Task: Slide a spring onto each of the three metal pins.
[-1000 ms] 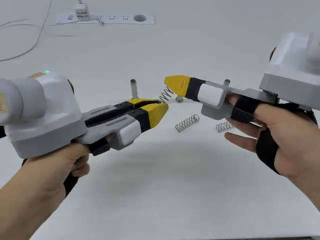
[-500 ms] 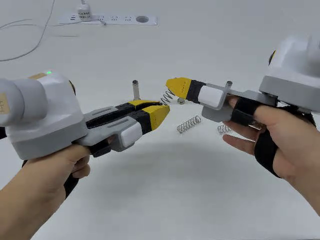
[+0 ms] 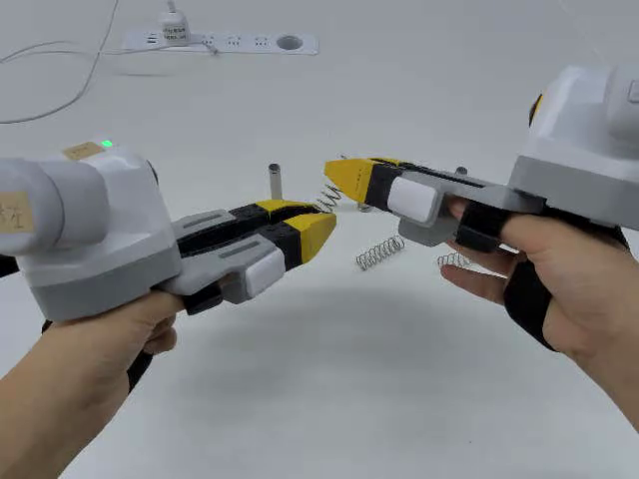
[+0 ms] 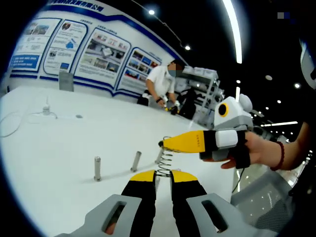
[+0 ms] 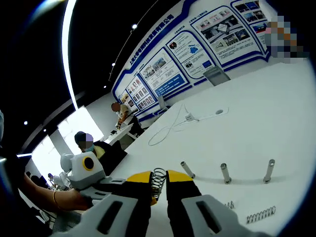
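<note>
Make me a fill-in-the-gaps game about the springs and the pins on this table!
1. ____ metal pins stand upright on the white table.
2. The left tongs and the right tongs both pinch the same ____.
3. ____ loose springs lie flat on the table.
4. The tips of both tongs are coloured ____.

Missing words: three; spring; two; yellow.
</note>
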`<state>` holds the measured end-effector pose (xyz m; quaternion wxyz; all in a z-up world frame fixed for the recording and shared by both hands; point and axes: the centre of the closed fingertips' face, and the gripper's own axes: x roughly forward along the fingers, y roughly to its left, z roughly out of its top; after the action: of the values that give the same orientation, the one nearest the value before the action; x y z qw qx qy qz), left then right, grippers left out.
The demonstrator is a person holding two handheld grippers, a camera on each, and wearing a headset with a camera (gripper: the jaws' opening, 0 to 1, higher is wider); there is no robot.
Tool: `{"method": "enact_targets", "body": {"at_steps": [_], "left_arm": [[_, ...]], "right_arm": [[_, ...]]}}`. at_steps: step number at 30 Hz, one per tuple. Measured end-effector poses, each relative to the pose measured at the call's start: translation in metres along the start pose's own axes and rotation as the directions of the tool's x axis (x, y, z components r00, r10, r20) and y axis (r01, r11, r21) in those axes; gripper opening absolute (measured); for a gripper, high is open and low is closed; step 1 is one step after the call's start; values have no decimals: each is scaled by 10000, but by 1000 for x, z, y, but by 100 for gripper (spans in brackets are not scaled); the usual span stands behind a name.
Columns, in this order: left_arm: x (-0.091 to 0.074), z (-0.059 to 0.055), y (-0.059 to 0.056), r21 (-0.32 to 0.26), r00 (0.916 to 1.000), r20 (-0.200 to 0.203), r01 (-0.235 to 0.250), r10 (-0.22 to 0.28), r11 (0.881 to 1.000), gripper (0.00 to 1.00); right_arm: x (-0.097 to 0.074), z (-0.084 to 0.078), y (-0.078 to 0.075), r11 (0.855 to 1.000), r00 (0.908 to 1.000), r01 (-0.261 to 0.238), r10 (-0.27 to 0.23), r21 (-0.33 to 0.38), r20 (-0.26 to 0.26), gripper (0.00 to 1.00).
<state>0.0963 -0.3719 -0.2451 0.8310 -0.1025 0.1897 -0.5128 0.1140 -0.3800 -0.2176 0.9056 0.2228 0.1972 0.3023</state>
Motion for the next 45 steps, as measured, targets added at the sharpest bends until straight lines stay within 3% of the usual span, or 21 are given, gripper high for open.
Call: {"method": "enact_targets", "body": {"at_steps": [5, 11, 16, 21, 27, 33, 40, 45], "left_arm": [[-2, -2, 5, 422, 9994, -260, -210, 221, 9989, 13], [-4, -4, 10, 1043, 9976, -470, -454, 505, 9935, 24], [-8, -9, 13, 1844, 9931, -798, -700, 859, 9804, 34], [-14, -16, 18, 2482, 9836, -1068, -1148, 1450, 9619, 47], [-18, -18, 22, 2670, 9767, -1143, -1461, 1819, 9525, 61], [-19, -18, 22, 2706, 9770, -1103, -1473, 1827, 9513, 69], [-21, -20, 22, 3007, 9765, -1188, -1371, 1797, 9438, 79], [-21, -20, 23, 3037, 9770, -1162, -1364, 1787, 9430, 84]], "right_arm": [[4, 3, 3, 9990, 9999, -80, 74, -444, -140, 11], [9, 9, -1, 9974, 10000, -70, 66, -718, -61, 11], [15, 17, -6, 9942, 9999, -32, 44, -1078, 112, 12], [25, 23, -3, 9768, 9998, -158, 178, -2136, 74, 12], [37, 25, -3, 9633, 9999, -118, 132, -2681, 31, 12], [51, 28, -7, 9544, 9999, 47, 1, -2986, 161, 12], [68, 32, -6, 9198, 9994, 66, 76, -3922, 348, 12], [79, 29, -16, 9059, 9999, 98, -40, -4234, 146, 12]]}}
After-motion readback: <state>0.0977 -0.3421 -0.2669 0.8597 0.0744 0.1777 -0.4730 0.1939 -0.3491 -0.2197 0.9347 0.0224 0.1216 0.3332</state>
